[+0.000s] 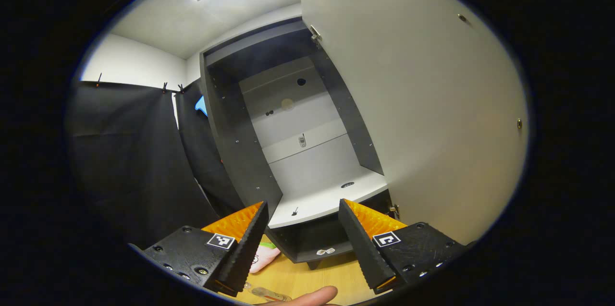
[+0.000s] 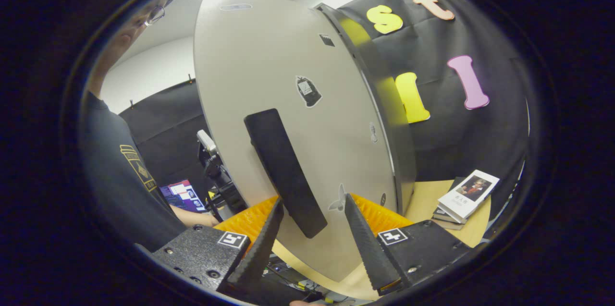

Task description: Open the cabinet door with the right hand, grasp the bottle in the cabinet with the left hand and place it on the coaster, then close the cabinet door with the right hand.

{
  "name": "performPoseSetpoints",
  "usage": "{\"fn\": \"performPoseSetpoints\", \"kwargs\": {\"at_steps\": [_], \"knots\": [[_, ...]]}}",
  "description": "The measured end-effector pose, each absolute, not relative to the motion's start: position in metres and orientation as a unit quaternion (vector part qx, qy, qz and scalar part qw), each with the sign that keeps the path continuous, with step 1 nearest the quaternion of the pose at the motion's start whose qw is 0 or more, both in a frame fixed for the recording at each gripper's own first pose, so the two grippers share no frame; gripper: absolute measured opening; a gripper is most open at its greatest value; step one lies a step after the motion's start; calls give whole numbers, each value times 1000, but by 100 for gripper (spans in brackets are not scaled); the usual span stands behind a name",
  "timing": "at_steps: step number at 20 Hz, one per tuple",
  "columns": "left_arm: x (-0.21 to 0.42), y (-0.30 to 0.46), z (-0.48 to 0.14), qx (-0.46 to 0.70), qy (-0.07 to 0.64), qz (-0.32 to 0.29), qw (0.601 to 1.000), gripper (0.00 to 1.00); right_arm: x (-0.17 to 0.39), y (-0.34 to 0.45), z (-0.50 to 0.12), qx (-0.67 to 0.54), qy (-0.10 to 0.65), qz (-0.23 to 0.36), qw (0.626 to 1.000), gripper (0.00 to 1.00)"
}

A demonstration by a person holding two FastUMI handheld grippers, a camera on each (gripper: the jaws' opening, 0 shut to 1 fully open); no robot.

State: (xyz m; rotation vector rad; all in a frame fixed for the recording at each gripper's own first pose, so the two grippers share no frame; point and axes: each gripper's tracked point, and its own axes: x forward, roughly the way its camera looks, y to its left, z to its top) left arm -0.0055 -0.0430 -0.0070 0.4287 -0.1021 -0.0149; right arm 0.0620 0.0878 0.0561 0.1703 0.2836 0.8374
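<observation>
Dark grey cabinet seen open in left gripper view, pale shelves inside; bottle not made out there. White cabinet door swung out at right. Left gripper held near, fingers spread wide, nothing gripped. In right gripper view, right gripper fingers spread either side of long black door handle, contact not discernible. Small stickers on door, writing illegible. White-covered book lying on wooden table at far right.
</observation>
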Motion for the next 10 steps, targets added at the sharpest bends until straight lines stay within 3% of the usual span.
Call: {"fn": "performPoseSetpoints", "kwargs": {"at_steps": [7,8,9,10], "knots": [[2,42,-4,184,-33,77,979,88,75,148,52,58,152,479,863,83],[0,56,2,193,-39,98,976,89,79,156,52,62,155,487,857,77],[-2,70,9,201,-46,117,971,89,80,165,52,68,157,496,851,77],[-3,82,12,202,-50,130,969,88,86,172,52,72,154,496,852,83]]}}
